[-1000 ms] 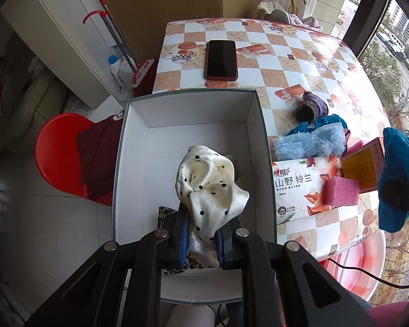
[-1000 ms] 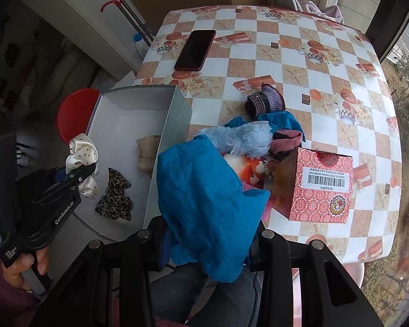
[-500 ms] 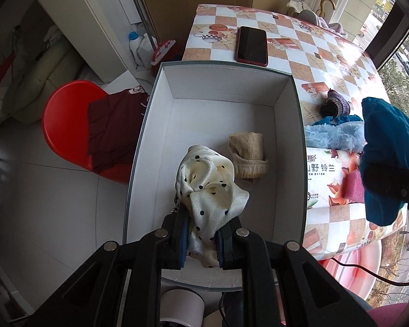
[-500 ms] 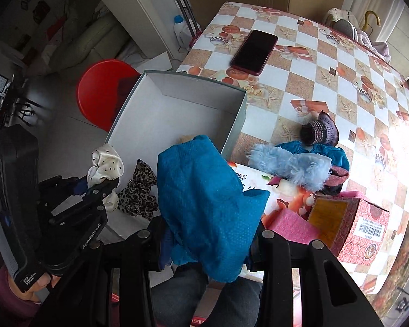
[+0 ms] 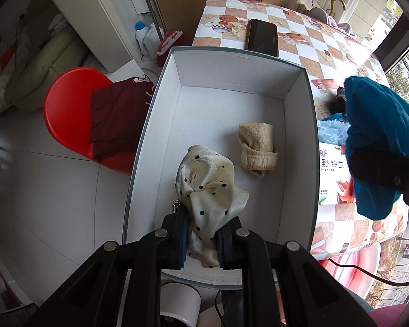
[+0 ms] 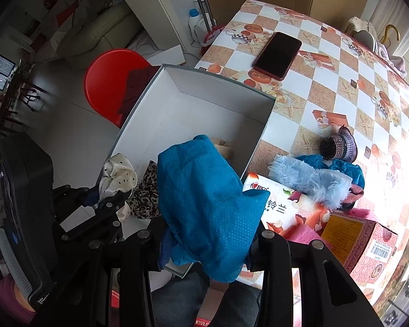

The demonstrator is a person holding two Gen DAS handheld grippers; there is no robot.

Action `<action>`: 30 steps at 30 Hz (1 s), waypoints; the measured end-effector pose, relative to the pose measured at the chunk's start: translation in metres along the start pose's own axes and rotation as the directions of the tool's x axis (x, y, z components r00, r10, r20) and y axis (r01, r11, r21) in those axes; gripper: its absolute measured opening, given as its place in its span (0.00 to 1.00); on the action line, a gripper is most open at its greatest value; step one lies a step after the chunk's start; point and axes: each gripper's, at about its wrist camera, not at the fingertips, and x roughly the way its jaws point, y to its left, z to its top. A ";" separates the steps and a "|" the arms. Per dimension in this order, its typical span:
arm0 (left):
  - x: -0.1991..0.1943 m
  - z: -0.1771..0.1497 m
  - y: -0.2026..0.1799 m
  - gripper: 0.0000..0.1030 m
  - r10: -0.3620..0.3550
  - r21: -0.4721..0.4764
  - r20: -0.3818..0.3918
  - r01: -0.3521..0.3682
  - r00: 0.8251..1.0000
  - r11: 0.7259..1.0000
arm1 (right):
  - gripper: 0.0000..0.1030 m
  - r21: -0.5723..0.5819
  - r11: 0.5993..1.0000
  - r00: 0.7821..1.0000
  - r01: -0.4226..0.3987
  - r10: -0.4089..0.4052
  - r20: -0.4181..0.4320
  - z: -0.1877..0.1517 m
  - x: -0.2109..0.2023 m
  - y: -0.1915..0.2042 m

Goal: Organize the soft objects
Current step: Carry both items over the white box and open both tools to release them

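Table (image 6: 327, 87), checkered cloth, fills the 12-to-3 o'clock sector of the right wrist view; its far half is bare except for a phone (image 6: 278, 54) lying flat at 12 o'clock.

White box (image 5: 161, 125), open top, sits at the table's near-left edge, with the phone just beyond its far wall. Most of the box floor is free in the left wrist view: the far half and the left side carry nothing. Its walls stand tall on all four sides.

Red stool (image 5: 68, 109) stands on the floor at 9 o'clock of the box, a dark red cloth (image 5: 114, 120) draped over it, close to the box's left wall.

Blue towel (image 6: 204, 207) is clamped in the right gripper (image 6: 204, 248), hanging in a bunch at the box's right wall, over its near corner. It hides much of the box interior from the right wrist camera.

Tissue pack (image 6: 280, 209) lies just beside the box's right wall, at 3 o'clock. A light blue fuzzy item (image 6: 310, 179) rests partly on it; a patterned carton (image 6: 365, 248) stands at 4 o'clock.

Polka-dot scarf (image 5: 210, 188) is pinched in the left gripper (image 5: 201, 242), held above the near half of the box.

Beige sock (image 5: 256, 147) lies on the box floor at 1 o'clock of the scarf, apart from it. A leopard-print piece (image 6: 147, 190) lies in the box near the scarf.
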 end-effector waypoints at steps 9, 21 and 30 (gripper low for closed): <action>0.006 -0.002 0.001 0.17 0.000 -0.005 -0.017 0.000 1.000 1.000 | 0.40 -0.005 1.000 1.000 -0.009 0.009 -0.015 0.002 0.008 0.005; 0.010 -0.002 0.005 0.18 0.002 -0.009 -0.027 -0.002 1.000 1.000 | 0.40 -0.018 1.000 1.000 -0.005 0.005 -0.016 0.010 0.012 0.008; 0.018 -0.003 0.012 0.18 -0.007 -0.031 -0.054 0.005 0.999 1.000 | 0.40 -0.087 0.995 0.999 0.043 -0.043 -0.002 0.020 0.016 0.020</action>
